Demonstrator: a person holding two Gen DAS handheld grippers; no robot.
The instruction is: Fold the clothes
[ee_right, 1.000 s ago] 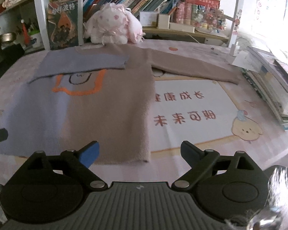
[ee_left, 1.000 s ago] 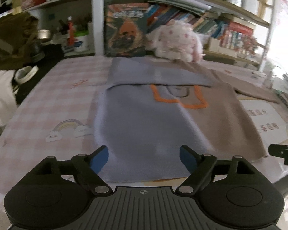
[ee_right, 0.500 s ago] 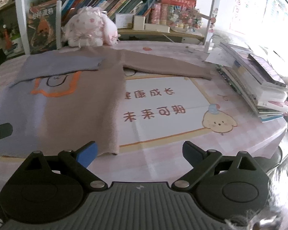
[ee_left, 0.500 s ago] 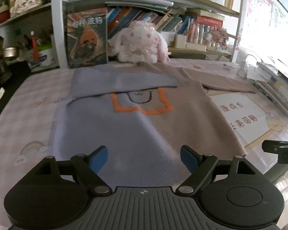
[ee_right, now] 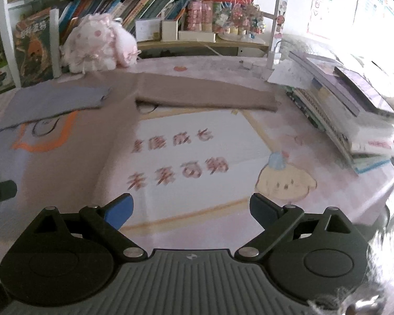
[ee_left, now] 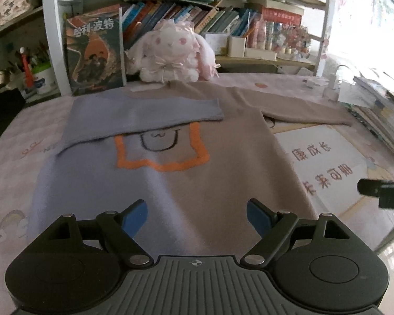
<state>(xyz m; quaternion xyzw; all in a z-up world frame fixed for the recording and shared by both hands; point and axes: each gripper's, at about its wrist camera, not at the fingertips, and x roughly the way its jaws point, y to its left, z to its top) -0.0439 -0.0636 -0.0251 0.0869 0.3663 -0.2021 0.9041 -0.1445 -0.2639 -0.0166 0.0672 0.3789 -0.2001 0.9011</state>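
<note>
Both my tongs, left (ee_left: 197,216) and right (ee_right: 191,210), gape empty; grabbing the grey-and-taupe knitted sweater's (ee_left: 186,183) outstretched taupe sleeve (ee_right: 205,97) carelessly could undo its folded grey sleeve (ee_left: 144,113).

Sweater (ee_left: 170,173): 1, centre of left wrist view; 2 sleeves, blue one folded across chest, tan one stretched toward right. Grippers: 2 — left gripper (ee_left: 197,216) bottom centre, right gripper (ee_right: 191,208) bottom centre of right wrist view; 2 fingers each, spread. Plush rabbit (ee_left: 170,52): 1, upper centre. Upright front-facing book (ee_left: 96,52): 1, upper left. Book stack (ee_right: 354,120): 1, right edge. Shelf books: too many, count unclear.
</note>
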